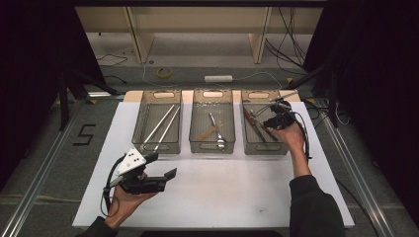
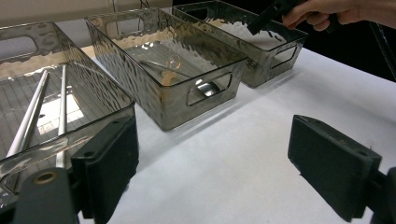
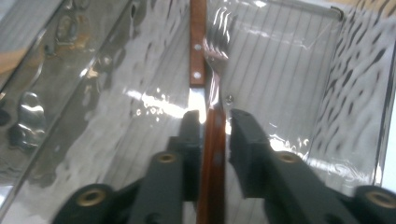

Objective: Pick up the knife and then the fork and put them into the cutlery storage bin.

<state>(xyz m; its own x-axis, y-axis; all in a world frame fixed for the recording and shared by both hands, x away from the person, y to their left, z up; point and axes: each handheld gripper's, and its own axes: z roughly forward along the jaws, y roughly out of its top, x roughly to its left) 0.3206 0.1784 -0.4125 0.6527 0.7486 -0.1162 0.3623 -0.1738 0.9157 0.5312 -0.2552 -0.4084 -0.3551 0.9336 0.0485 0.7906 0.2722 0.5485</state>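
My right gripper hangs inside the right clear bin, pointing down at its floor. In the right gripper view a fork with a wooden handle lies between the jaws of the right gripper. The left pad is at the handle, and a thin gap shows on the right side. Beside the fork lies a knife with a riveted wooden handle. My left gripper rests low over the white table top in front of the left bin. The left gripper is open wide, with nothing between its jaws.
Three clear bins stand in a row at the back of the table. The left bin holds two long metal rods. The middle bin holds a spoon and a wooden utensil. Dark floor, cables and a tape roll lie beyond the table.
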